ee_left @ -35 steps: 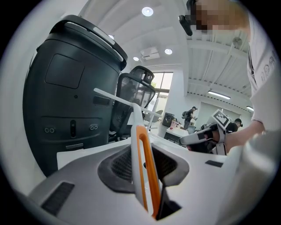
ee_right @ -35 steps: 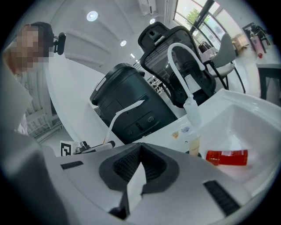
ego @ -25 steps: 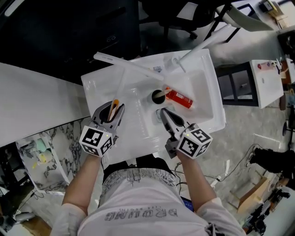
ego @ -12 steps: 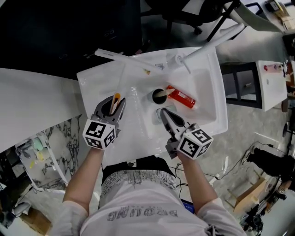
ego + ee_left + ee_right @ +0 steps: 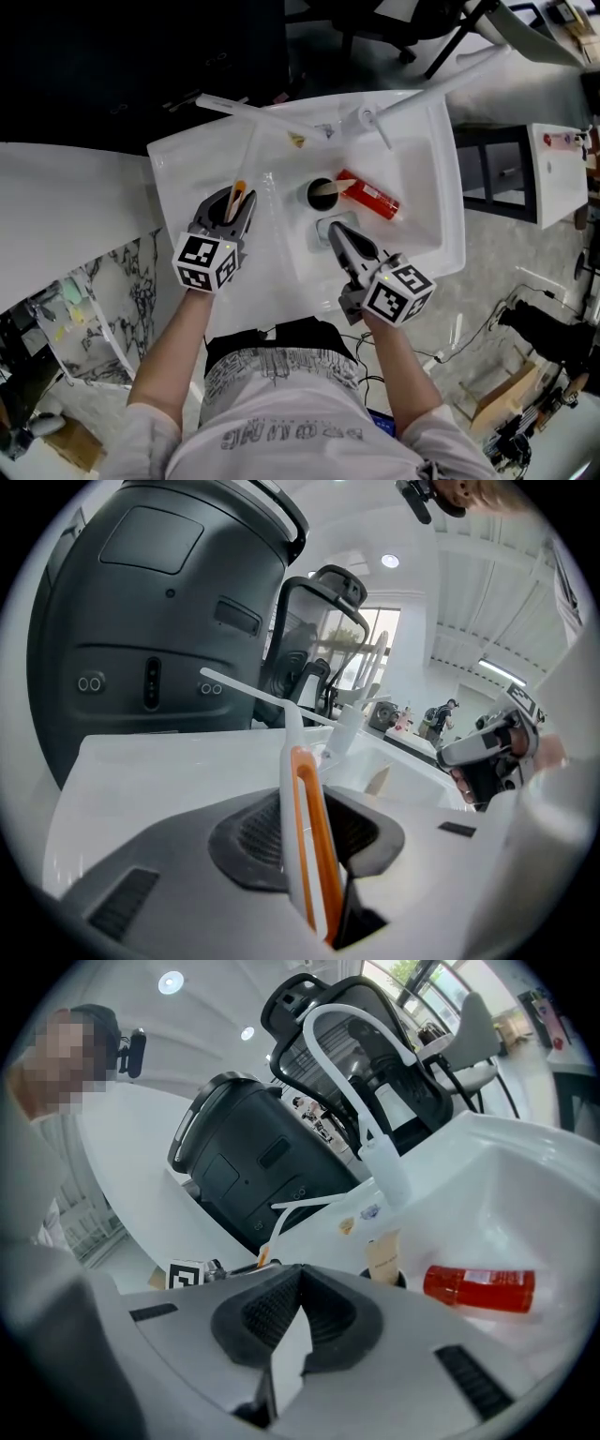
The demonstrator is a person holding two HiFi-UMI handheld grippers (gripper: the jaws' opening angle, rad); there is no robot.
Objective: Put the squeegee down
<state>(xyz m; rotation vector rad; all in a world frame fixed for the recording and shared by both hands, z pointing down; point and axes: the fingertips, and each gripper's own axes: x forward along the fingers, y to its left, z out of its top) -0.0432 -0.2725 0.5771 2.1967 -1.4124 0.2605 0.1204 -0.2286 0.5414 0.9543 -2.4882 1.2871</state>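
- The left gripper (image 5: 232, 201) has its fingers (image 5: 258, 832) clamped on the squeegee (image 5: 302, 799), pinching the white, orange-edged handle near its lower end
- From that grip the handle runs straight ahead along the fingers' own line, and the long white blade (image 5: 251, 112) sits crosswise at the far end, over the back rim of the sink (image 5: 446, 169)
- The coming move seems to turn on this: the held end hangs above the flat ledge (image 5: 186, 178) on the left of the basin, while the blade end reaches well beyond it, so the whole length has to settle flat before the grip lets go
- The right gripper (image 5: 339, 240) is empty, fingers together, and points into the basin near the drain and the red bottle (image 5: 368, 196); the left hand is plainly the one to do the job
- Compared with a second ago, the left gripper has sunk closer to the ledge with the squeegee in the same grip, and the right one has dropped a little too; the bottle and faucet (image 5: 371, 120) lie as they did
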